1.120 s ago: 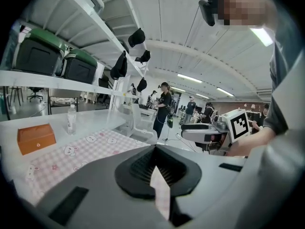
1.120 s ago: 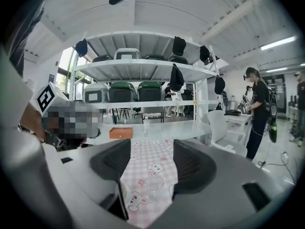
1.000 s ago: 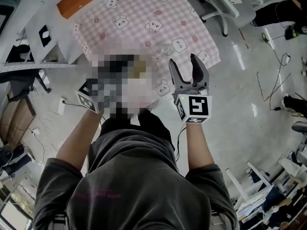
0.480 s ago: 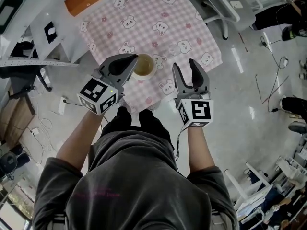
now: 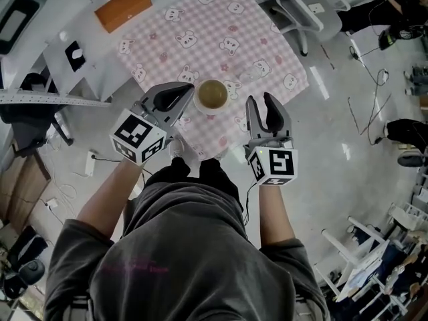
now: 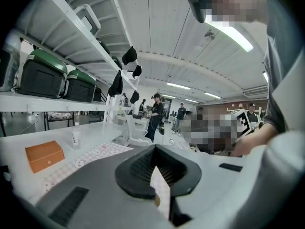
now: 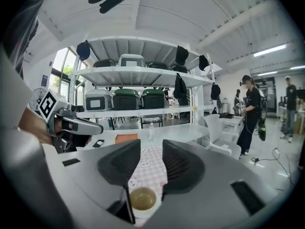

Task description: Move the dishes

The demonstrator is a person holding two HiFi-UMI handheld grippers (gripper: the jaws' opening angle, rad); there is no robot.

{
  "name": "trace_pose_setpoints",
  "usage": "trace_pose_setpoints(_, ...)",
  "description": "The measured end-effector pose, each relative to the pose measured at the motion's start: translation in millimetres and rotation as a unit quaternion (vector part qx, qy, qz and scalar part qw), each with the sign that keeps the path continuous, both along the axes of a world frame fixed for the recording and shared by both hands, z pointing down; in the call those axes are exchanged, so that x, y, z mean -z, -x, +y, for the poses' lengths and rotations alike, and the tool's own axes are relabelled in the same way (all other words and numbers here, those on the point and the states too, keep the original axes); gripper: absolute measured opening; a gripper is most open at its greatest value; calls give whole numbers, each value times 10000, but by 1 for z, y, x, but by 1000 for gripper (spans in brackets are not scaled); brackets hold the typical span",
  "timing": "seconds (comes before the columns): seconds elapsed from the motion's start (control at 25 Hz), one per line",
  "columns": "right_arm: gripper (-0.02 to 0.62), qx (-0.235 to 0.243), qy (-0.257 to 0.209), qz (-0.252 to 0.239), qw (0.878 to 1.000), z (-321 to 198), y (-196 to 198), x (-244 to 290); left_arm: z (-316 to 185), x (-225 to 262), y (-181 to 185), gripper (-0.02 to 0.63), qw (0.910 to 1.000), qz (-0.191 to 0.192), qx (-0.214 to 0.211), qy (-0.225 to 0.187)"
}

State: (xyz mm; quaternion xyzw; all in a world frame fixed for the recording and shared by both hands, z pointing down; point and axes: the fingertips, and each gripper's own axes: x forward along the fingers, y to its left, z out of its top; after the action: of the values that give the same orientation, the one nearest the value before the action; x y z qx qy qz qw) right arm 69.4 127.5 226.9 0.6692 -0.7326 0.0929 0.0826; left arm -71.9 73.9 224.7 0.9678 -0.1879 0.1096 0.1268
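A white bowl (image 5: 212, 95) with a brownish inside stands near the front edge of the pink checked cloth (image 5: 221, 32) with bear prints. My left gripper (image 5: 188, 89) is shut, with nothing in it, and its tip sits just left of the bowl. My right gripper (image 5: 263, 103) is to the right of the bowl, over the cloth's front corner. Its jaws have just been closing and still stand apart with nothing between them. In the right gripper view the bowl (image 7: 143, 198) shows low between the fingers of the right gripper (image 7: 151, 147), beyond them. The left gripper view shows the left gripper (image 6: 155, 151) with its pads together.
An orange box (image 5: 123, 7) lies on the white bench behind the cloth, and a black-and-white marker card (image 5: 75, 50) lies left of it. A white chair (image 5: 301, 12) stands right of the table. Shelves with crates (image 7: 126, 99) stand behind. People stand further back in the room.
Both grippers have moved forward toward the table, so the bowl now lies between them. The right jaws have narrowed. The left jaws stay shut.
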Motion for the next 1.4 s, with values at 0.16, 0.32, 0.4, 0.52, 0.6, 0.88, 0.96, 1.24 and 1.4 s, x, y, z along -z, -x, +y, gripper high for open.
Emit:
trace_pose_setpoints(0.16, 109, -173, -35, 125, 9998, 6, 24, 7, 0, 10, 17, 2, 9997, 131, -178, -109)
trace_pose_setpoints(0.32, 80, -335, -70, 171, 9993, 15, 44, 15, 3, 16, 32, 2, 9989, 207, -387, -169)
trace_pose_setpoints(0.4, 78, -403, -67, 162, 9990, 19, 52, 18, 4, 19, 38, 2, 9985, 240, -468, -168)
trace_pose_setpoints(0.52, 66, -444, -53, 144, 9989, 25, 63, 21, 6, 22, 46, 2, 9980, 277, -537, -166)
trace_pose_setpoints(0.6, 57, -434, -49, 139, 9990, 28, 68, 22, 8, 25, 48, 2, 9978, 298, -560, -183)
trace_pose_setpoints(0.88, 43, -374, -86, 91, 9992, 37, 73, 26, 17, 35, 49, 2, 9974, 309, -595, -250)
trace_pose_setpoints(0.96, 43, -334, -79, 110, 9993, 40, 71, 27, 21, 36, 47, 2, 9977, 308, -561, -241)
trace_pose_setpoints(1.24, 28, -167, -33, 57, 9998, 51, 58, 23, 29, 39, 33, 2, 9985, 281, -391, -250)
trace_pose_setpoints(1.4, 28, -49, -32, -14, 10000, 55, 46, 22, 33, 41, 21, 2, 9990, 256, -267, -263)
